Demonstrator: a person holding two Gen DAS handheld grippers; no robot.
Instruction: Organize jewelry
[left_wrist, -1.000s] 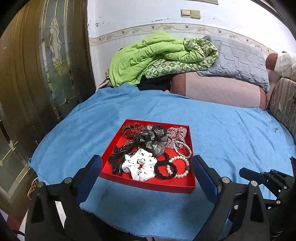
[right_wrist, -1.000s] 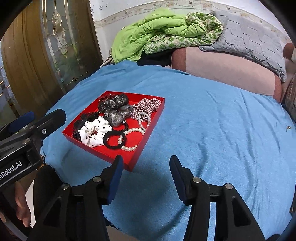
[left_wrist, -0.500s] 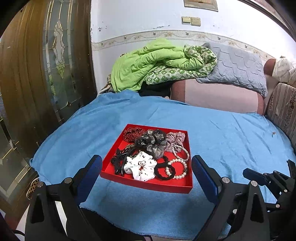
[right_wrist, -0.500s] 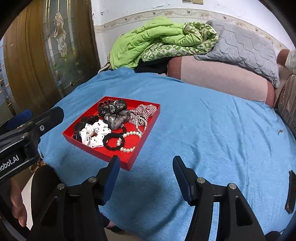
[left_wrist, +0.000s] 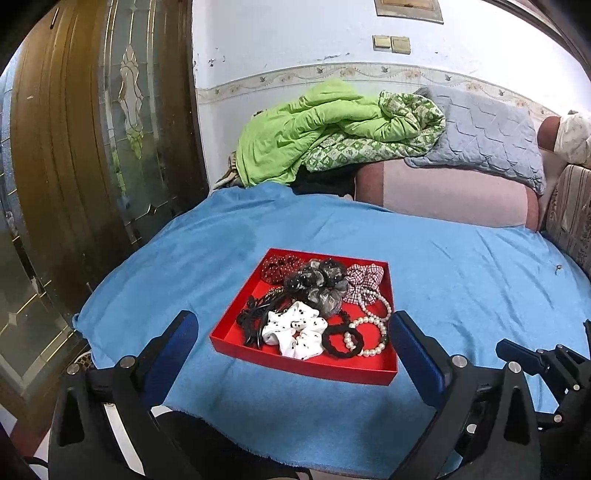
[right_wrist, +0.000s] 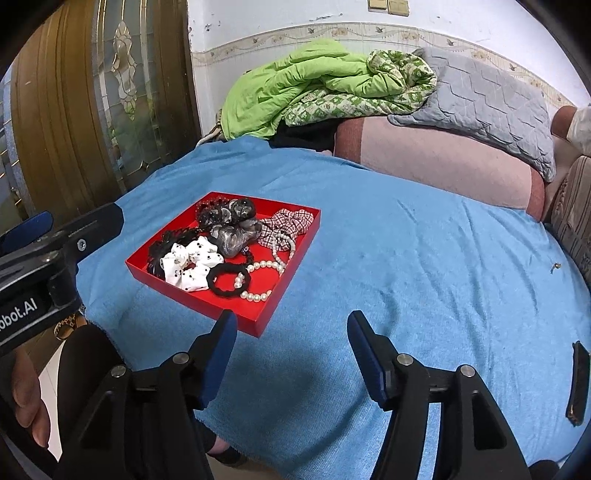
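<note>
A red tray (left_wrist: 310, 363) sits on the blue cloth near the front left edge; it also shows in the right wrist view (right_wrist: 207, 301). It holds a white dotted scrunchie (left_wrist: 295, 328), a black hair tie (left_wrist: 341, 343), pearl bracelets (left_wrist: 373, 321), a grey scrunchie (left_wrist: 321, 284), a plaid scrunchie (left_wrist: 364, 277), a red beaded one (left_wrist: 279, 266) and a black clip (left_wrist: 253, 315). My left gripper (left_wrist: 293, 341) is open and empty, held back from the tray's near edge. My right gripper (right_wrist: 291, 338) is open and empty, right of the tray.
The blue cloth (right_wrist: 424, 258) covers the table. A pink sofa (left_wrist: 454, 192) with green and grey quilts (left_wrist: 332, 125) stands behind. A wooden glass door (left_wrist: 92, 129) is at the left. A dark flat object (right_wrist: 578, 382) lies at the right edge.
Both grippers have drawn back and up from the tray, so it looks smaller and farther. The tray's contents have not moved. Both grippers stay open.
</note>
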